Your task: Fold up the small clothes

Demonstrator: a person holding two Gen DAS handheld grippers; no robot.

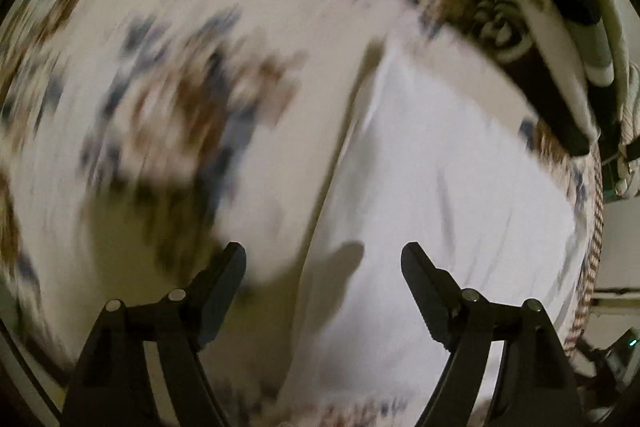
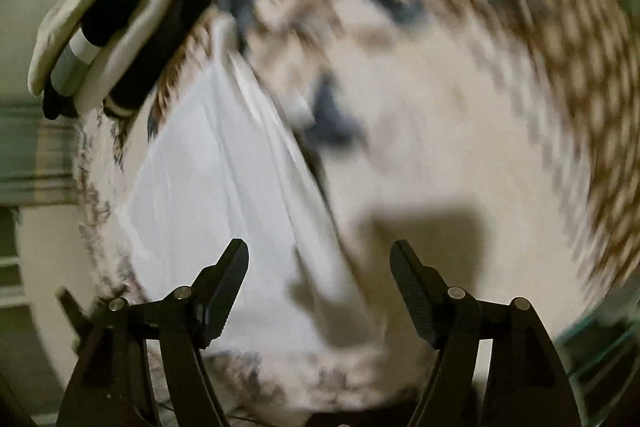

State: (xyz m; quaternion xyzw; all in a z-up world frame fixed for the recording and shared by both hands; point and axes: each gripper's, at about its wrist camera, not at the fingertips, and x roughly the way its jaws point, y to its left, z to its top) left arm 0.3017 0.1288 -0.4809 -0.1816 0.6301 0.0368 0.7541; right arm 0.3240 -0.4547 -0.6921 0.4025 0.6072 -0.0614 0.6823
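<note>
your left tongs (image 1: pixel 323 259) stand wide open with nothing between the jaws, hanging over a white cloth (image 1: pixel 432 155) that lies flat on a patterned cover (image 1: pixel 168 75) of cream, brown and blue. the cloth's long left edge runs just inside the left jaw, and a jaw shadow falls on it. your right tongs (image 2: pixel 319 257) are likewise wide open and hold nothing; in the right wrist view the white cloth (image 2: pixel 212 163) lies under the left jaw and to its left, and the patterned cover (image 2: pixel 460 115) fills the remainder. a stack of folded clothes (image 1: pixel 560 39), cream, black and grey, sits beyond the cloth's far corner, near it (image 2: pixel 112 27). both views are blurred, so finer detail of the pattern cannot be told.
</note>
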